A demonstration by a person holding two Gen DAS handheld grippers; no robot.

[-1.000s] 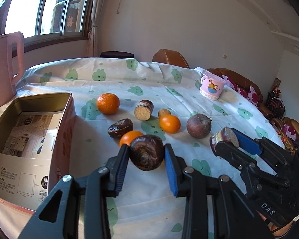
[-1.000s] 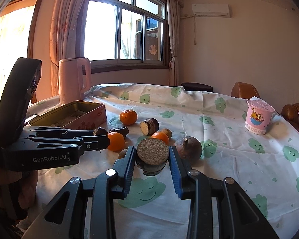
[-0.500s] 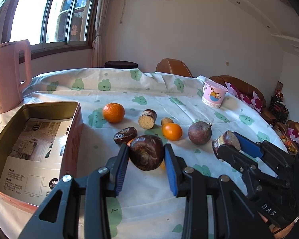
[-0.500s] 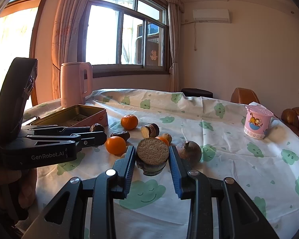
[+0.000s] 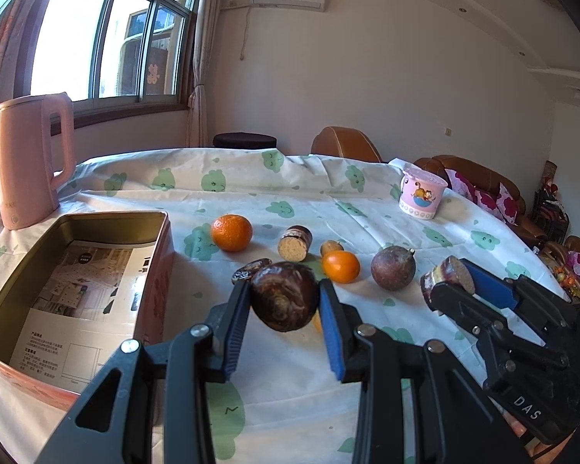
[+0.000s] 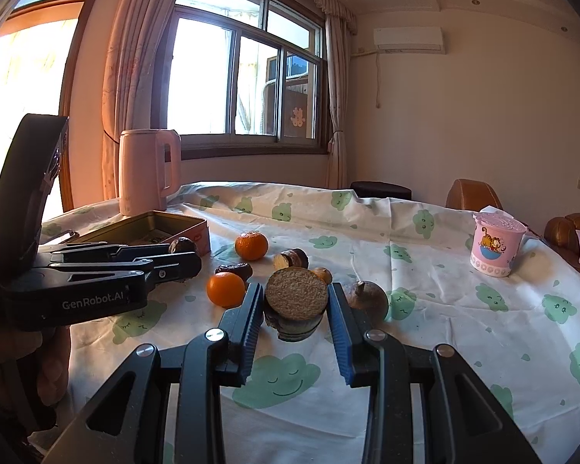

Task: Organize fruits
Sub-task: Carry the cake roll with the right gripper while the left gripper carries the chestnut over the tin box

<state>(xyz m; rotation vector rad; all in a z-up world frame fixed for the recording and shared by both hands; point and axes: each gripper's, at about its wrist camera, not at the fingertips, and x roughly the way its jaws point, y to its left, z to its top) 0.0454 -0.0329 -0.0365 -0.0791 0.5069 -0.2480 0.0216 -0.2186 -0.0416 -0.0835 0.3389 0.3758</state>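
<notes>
1. Fruits are mid-carry: left claw (image 5: 284,305) clamps a dark round fruit (image 5: 284,295), right claw (image 6: 294,307) clamps a cut-faced chunk (image 6: 295,297), both above the surface (image 6: 425,309).
2. Next, I judge: swing left to the open tin (image 5: 15,282) and release.
3. Loose fruit beyond: tangerine (image 5: 231,232), purple fruit (image 5: 393,267).
4. Only the left view shows the tin's paper-lined inside.

orange (image 5: 316,321) mostly hidden, date (image 5: 247,272) partly hidden

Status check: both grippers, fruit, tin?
Left gripper shut on dark round fruit. Right gripper shut on cut brown piece. Open tin left, nothing blocking.
</notes>
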